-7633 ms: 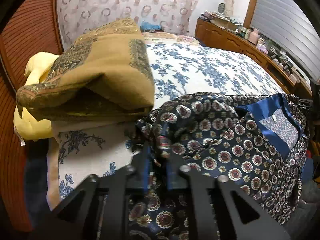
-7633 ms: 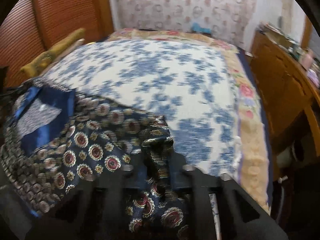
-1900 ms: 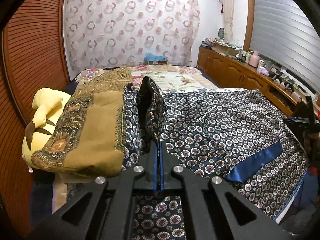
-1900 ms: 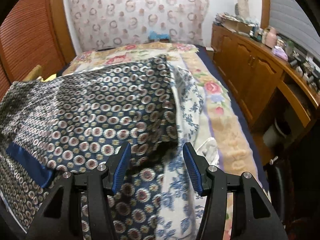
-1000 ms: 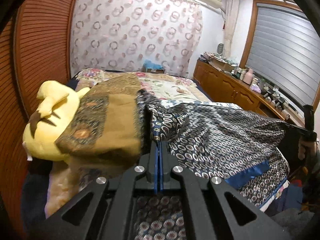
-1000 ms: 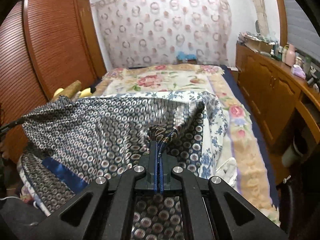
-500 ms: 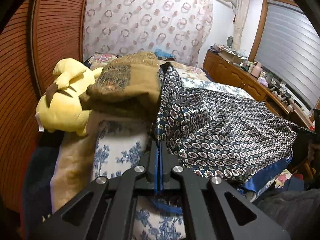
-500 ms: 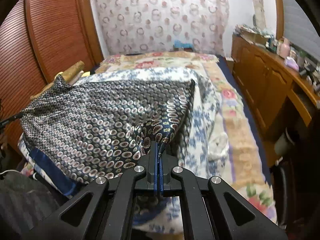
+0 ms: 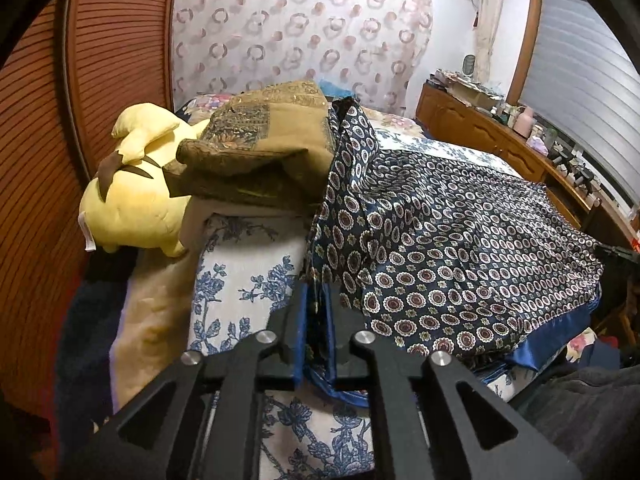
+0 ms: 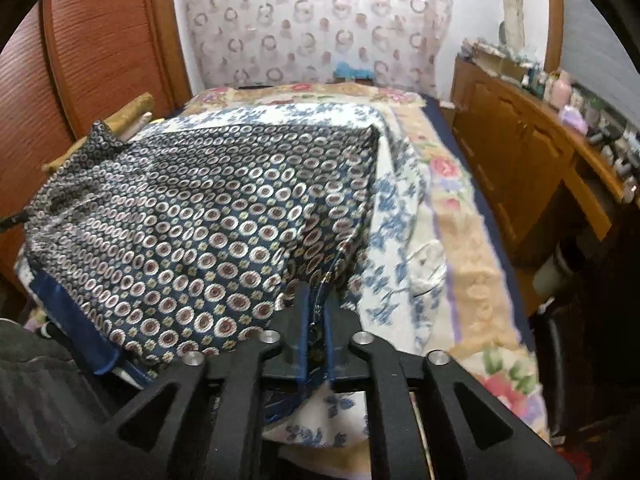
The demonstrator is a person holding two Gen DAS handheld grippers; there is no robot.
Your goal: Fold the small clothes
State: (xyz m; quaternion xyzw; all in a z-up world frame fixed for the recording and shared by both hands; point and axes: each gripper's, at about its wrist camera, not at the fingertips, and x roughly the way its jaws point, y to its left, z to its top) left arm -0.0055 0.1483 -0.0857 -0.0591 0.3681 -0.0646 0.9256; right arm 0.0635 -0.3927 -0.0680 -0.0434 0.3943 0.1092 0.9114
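A dark blue garment (image 9: 440, 240) printed with small ringed medallions and edged in plain blue lies spread over the bed. In the left wrist view its near left corner hangs between the jaws of my left gripper (image 9: 316, 292). These jaws are opening, and the blue pads stand slightly apart from the cloth. The right wrist view shows the same garment (image 10: 200, 220) from its other side. Its near right corner sits between the jaws of my right gripper (image 10: 316, 292), which are also opening with a narrow gap around the cloth.
The bed has a white cover with blue flowers (image 9: 248, 264). A folded brown blanket (image 9: 272, 140) and a yellow plush toy (image 9: 132, 208) lie at the garment's left. A slatted wooden wardrobe (image 9: 80, 120) stands left, and a wooden dresser (image 10: 520, 152) with small items stands right.
Both grippers came down and toward me, laying the lifted garment flat on the bed. Their jaws, shut on the corners before, now stand slightly apart.
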